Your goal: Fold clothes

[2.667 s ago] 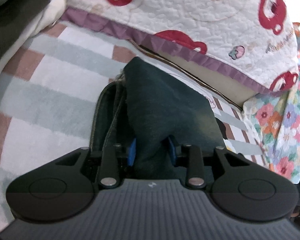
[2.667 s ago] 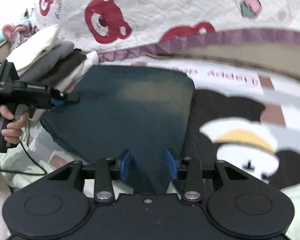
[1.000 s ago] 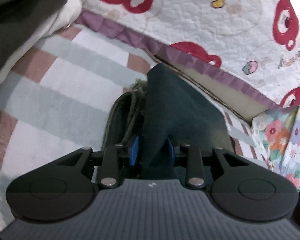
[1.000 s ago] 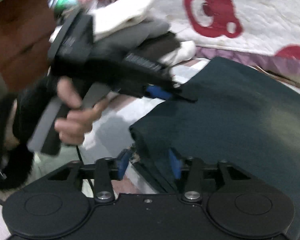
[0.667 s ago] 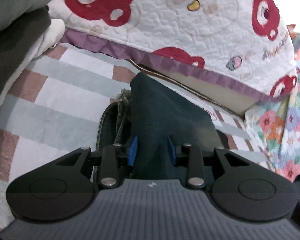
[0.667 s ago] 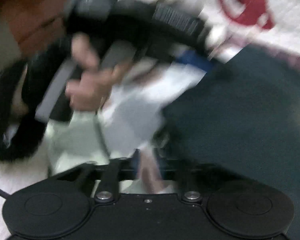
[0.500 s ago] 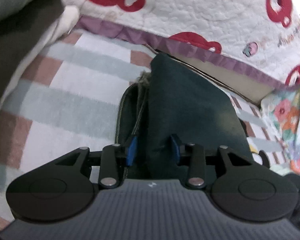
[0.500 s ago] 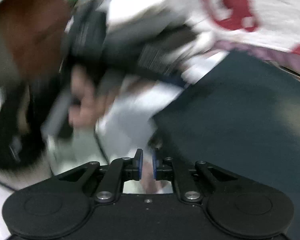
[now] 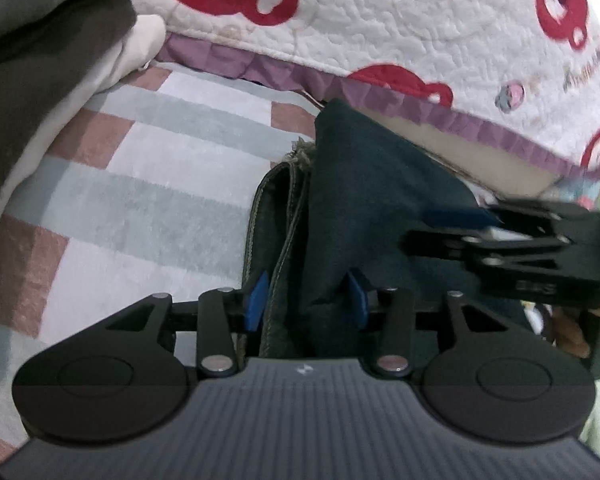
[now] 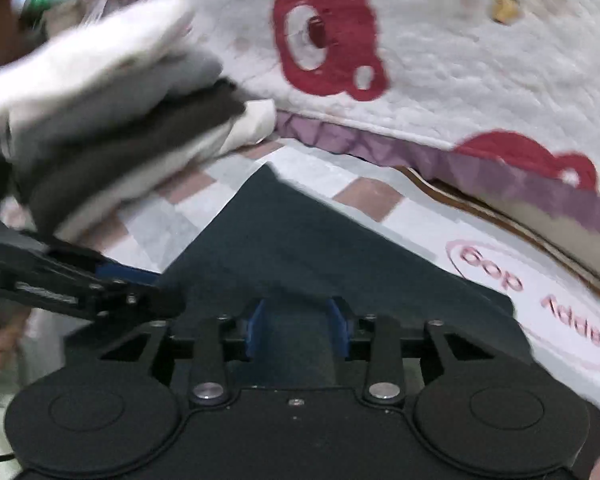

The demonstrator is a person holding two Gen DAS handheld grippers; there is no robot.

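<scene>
Lower centre of both views: dark folded garment (image 9: 364, 200), soft and limp, best gripped at stitched edge, straddled unclamped by left tool (image 9: 306, 300) and right tool (image 10: 298, 330).

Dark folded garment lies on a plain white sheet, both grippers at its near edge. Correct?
Not plain white: the left wrist view shows the dark garment on a checked sheet of pink, pale green and white. Left gripper and right gripper sit at its edge.

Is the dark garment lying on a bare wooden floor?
No, the dark garment lies on a checked blanket of pale green, white and pink squares.
</scene>
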